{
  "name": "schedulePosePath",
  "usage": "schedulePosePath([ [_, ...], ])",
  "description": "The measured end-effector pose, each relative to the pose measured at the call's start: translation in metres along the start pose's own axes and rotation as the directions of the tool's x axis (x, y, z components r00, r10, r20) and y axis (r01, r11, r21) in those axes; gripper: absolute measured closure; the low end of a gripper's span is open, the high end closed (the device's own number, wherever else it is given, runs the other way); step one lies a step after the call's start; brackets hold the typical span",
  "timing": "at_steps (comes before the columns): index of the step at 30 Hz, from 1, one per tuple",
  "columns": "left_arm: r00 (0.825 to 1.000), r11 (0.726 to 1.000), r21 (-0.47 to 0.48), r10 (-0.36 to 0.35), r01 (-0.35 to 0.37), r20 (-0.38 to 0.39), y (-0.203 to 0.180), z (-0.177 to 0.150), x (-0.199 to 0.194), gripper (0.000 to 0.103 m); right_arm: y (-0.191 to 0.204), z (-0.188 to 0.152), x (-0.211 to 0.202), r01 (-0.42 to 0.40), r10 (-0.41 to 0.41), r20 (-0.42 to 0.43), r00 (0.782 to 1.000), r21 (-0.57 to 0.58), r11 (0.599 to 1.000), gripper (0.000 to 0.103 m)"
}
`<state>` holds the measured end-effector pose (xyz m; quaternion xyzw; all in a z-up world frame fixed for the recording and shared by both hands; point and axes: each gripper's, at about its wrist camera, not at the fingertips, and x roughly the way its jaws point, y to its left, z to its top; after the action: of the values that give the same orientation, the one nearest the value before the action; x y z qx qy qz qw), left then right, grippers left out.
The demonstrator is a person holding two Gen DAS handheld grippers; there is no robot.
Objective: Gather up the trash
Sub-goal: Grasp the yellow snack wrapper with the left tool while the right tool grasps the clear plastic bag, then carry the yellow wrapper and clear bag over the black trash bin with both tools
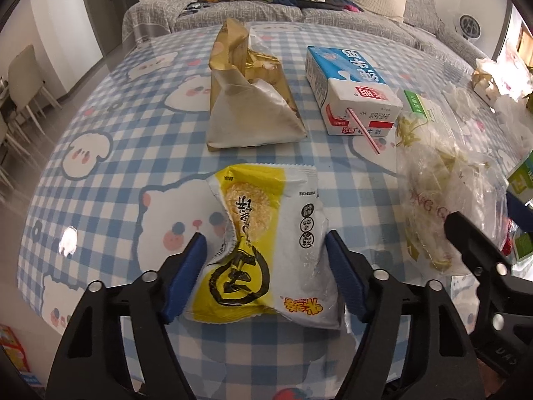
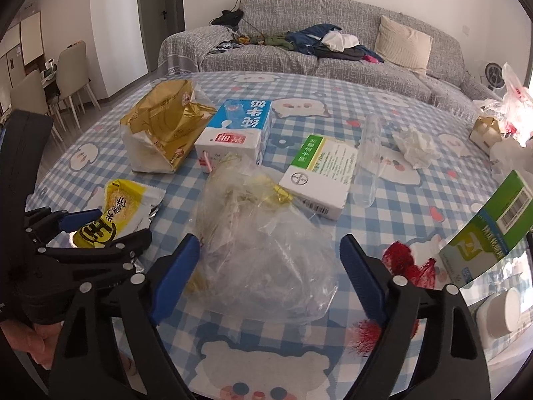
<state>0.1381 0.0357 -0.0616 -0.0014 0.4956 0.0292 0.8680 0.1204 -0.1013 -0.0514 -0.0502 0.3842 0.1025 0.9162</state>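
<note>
The left gripper (image 1: 265,250) is spread wide, its blue ribbed fingers (image 1: 186,266) flanking a crinkled yellow-and-white snack wrapper (image 1: 263,243) that lies flat on the desk (image 1: 100,200); whether the pads touch the foil cannot be told. The desk wears a glossy blue-and-white checked cloth printed with cartoon bears.

The right gripper (image 2: 269,266) is also wide open, its fingers (image 2: 176,276) either side of a crumpled clear plastic bag (image 2: 260,253) holding pale, stringy scraps. Its left finger is just at the bag's edge; the right one stands apart from it.

Behind the wrapper stands a gold-and-white paper bag (image 1: 246,100), creased and folded into a rough pyramid. Beside it lies a blue-and-white milk carton (image 1: 353,90) with a pink straw (image 1: 363,130) poking from its end. Near the plastic bag sit a flat white-and-green box (image 2: 319,173), a clear tube (image 2: 366,160) and a wad of white tissue (image 2: 416,143). Spiky red rinds (image 2: 409,263) lie by the right finger, and a green-and-white carton (image 2: 489,230) tilts at the right edge. A grey sofa (image 2: 333,33) stands beyond the desk.
</note>
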Motion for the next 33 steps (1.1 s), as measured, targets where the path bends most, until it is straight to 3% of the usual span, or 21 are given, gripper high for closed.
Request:
schedulePosePath([
  [6,1.000,1.000,-0.006,0.006,-0.006,-0.004,-0.001,-0.005,-0.005,0.047,0.000,-0.004,0.004,-0.037,0.038,-0.010,0.999,0.019,0.999,0.041],
  [11,1.000,0.999,-0.025,-0.028,0.028,0.003,0.002,-0.010,-0.011,0.064,0.006,-0.009,0.001,-0.037,0.037,0.014,0.999,0.001,0.999,0.066],
  [14,0.999,0.999,-0.009,-0.032,0.032,0.023,0.000,-0.014,-0.015,0.068,0.003,-0.011,-0.007,-0.057,0.056,0.043,0.997,0.012,0.998,0.072],
  [19,0.997,0.998,-0.017,-0.060,0.061,0.045,0.002,-0.019,-0.026,0.071,-0.003,-0.011,-0.026,-0.067,0.065,0.084,0.994,0.023,0.997,0.076],
  [33,0.987,0.994,-0.018,-0.106,0.109,0.120,0.000,-0.044,-0.072,0.071,-0.018,-0.027,-0.073,-0.067,0.060,0.111,0.992,0.060,0.996,0.077],
])
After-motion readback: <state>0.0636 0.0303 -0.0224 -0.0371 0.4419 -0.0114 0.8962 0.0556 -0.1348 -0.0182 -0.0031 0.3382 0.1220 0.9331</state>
